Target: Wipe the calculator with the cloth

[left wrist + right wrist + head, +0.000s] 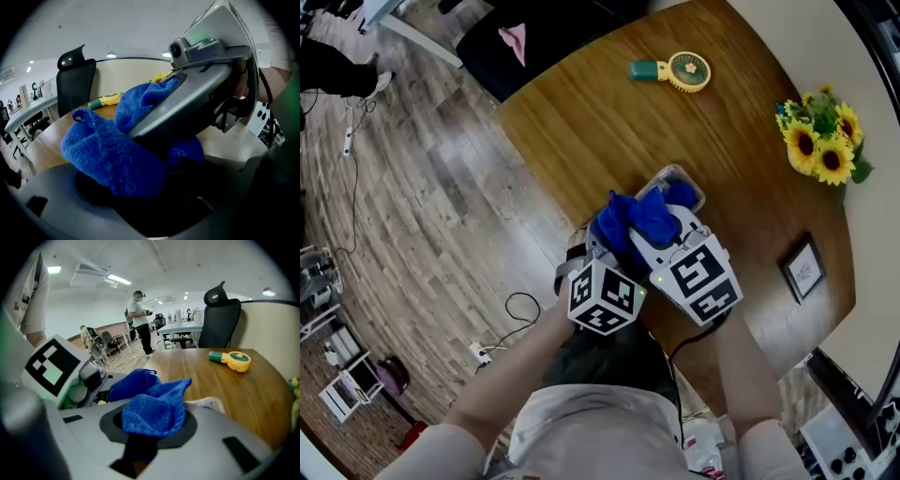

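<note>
The 2 grippers are sitting side by side, touching, over the near part of the table (581,122).

The left gripper (606,231) is clamping 1 bunch of the cloth (639,217). In the left gripper view, blue fabric is filling the gap between its jaws and bulging out above them.

The right gripper (149,423) is clamping a 2nd bunch of the same cloth. In the right gripper view, the fabric is standing up in a fold from between its jaws.

The cloth is spanning both grippers as 1 crumpled mass.

The calculator (682,180) is lying on the table directly under the cloth. Only a pale, rounded rim is showing beyond the fabric, on the far side; its keys are hidden.

A fan (673,70) is lying well apart, toward the table's far edge. The sunflowers (821,141) are standing at the right edge. A frame (803,268) is lying flat near the right gripper. A chair (218,315) is standing behind the table.
</note>
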Demonstrator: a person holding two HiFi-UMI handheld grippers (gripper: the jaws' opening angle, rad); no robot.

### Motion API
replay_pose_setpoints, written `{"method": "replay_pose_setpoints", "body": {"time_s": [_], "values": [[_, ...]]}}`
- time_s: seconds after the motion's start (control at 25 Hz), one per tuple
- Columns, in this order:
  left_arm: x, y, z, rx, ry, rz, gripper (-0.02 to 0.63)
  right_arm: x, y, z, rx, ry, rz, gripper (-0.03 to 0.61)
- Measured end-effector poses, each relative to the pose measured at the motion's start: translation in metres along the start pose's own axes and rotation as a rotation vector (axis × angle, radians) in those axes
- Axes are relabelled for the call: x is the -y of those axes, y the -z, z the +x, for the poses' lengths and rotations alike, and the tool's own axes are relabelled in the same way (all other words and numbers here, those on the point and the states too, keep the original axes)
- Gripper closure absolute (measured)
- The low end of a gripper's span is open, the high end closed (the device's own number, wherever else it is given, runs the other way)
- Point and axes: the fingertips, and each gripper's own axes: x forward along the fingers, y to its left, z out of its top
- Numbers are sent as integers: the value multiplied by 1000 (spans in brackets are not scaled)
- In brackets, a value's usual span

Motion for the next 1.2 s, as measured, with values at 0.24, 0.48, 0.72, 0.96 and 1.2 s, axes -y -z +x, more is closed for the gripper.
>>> {"method": "replay_pose_setpoints", "body": {"time_s": [0.24, 0.48, 0.72, 0.96, 1.2], "values": [[0, 0, 1, 0, 4, 3, 164, 13, 4, 1, -71, 8, -139, 483], [0, 1, 0, 0, -1, 3, 164, 46, 2, -10, -69, 94, -131, 485], [0, 1, 2, 0, 4, 6, 164, 104, 13, -41, -106, 301, -104, 488], [1, 1, 1, 0, 11, 7, 164, 102, -3, -67, -16, 396, -19, 489], [0, 1, -1, 1, 16, 14, 164, 22, -28, -57, 158, 27, 210, 489]]}}
